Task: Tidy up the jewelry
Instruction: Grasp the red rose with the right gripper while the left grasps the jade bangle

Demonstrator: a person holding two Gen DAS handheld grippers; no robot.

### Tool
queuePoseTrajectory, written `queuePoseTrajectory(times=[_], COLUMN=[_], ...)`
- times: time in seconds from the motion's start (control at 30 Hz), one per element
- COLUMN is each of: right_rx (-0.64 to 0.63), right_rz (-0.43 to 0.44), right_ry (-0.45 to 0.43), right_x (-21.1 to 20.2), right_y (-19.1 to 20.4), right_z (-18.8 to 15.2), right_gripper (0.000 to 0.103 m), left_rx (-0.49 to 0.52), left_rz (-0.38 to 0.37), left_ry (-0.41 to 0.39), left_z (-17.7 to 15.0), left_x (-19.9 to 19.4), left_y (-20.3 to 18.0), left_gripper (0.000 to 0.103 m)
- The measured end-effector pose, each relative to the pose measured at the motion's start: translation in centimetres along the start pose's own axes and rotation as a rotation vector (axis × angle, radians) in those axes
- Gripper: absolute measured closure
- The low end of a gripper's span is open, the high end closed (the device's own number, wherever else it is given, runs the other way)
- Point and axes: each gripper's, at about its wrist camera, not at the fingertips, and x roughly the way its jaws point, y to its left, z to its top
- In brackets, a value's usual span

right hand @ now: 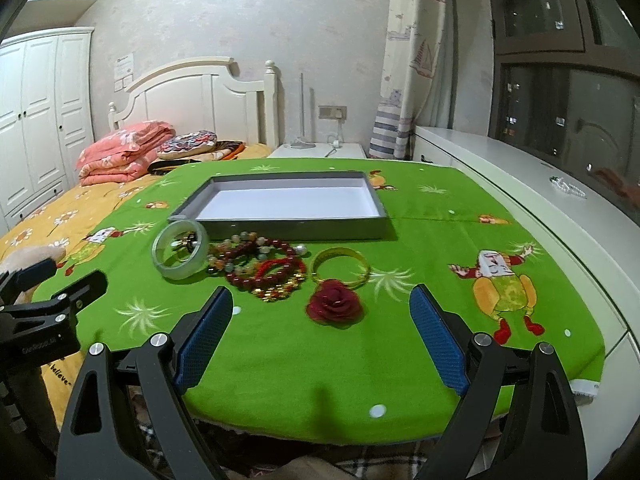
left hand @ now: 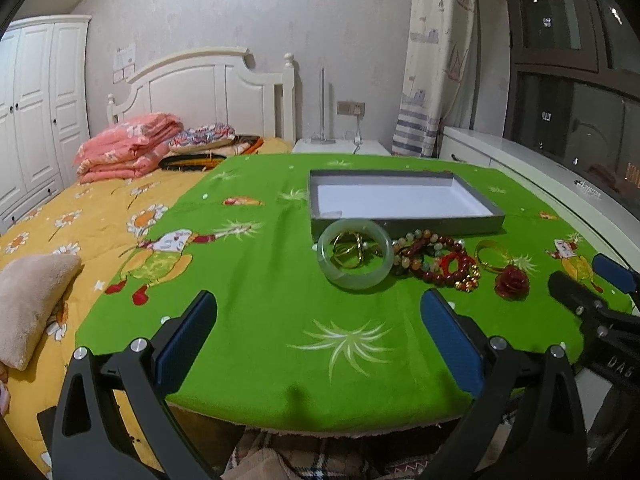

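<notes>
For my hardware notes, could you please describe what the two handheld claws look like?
Both look alike. The left claw and the right claw each have two black angular arms with triangular cut-outs and round silver bolt heads. The fingers carry flat blue textured pads. White lettering marks each claw's body, too small to read. No cables or sleeves show.

Both wrist views low, facing headboard, sharing green cloth [left hand: 260, 240] and tray [right hand: 296, 228]

On the green cartoon-print cloth [right hand: 420, 240]: one shallow grey cardboard tray [right hand: 280, 230], one pale green jade bangle [right hand: 181, 254], one gold bangle [right hand: 340, 267], one dark red fabric rose [right hand: 335, 304] — and a tangle of beaded bracelets [right hand: 260, 270], too knotted to count.
</notes>
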Motion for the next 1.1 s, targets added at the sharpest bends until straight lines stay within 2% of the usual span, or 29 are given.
queuePoseTrajectory(times=[0.13, 0.2, 0.33, 0.63, 0.83, 1.1], right_rx=[0.055, 0.076, 0.099, 0.051, 0.050, 0.011], right_rz=[0.008, 0.007, 0.013, 0.036, 0.049, 0.042], right_ry=[0.032, 0.057, 0.103, 0.133, 0.190, 0.212], right_x=[1.6, 2.5, 4.2, 7.4, 9.6, 10.9], right_y=[-2.5, -3.3, -4.4, -3.3, -3.3, -2.8], right_z=[-0.2, -0.6, -1.5, -1.2, -1.0, -0.8], right_gripper=[0.018, 0.018, 0.018, 0.018, 0.020, 0.030], left_rx=[-0.015, -0.021, 0.042, 0.091, 0.100, 0.055], left_rz=[0.018, 0.002, -0.032, -0.037, -0.046, -0.072], left_ry=[0.058, 0.088, 0.159, 0.163, 0.234, 0.311], left_z=[-0.2, -0.1, -0.1, 1.0, 2.8, 4.5], left_x=[1.5, 2.5, 5.4, 9.7, 13.6, 16.4], left_y=[0.5, 0.6, 0.2, -1.0, -2.4, -2.9], left_gripper=[0.005, 0.005, 0.005, 0.005, 0.005, 0.005])
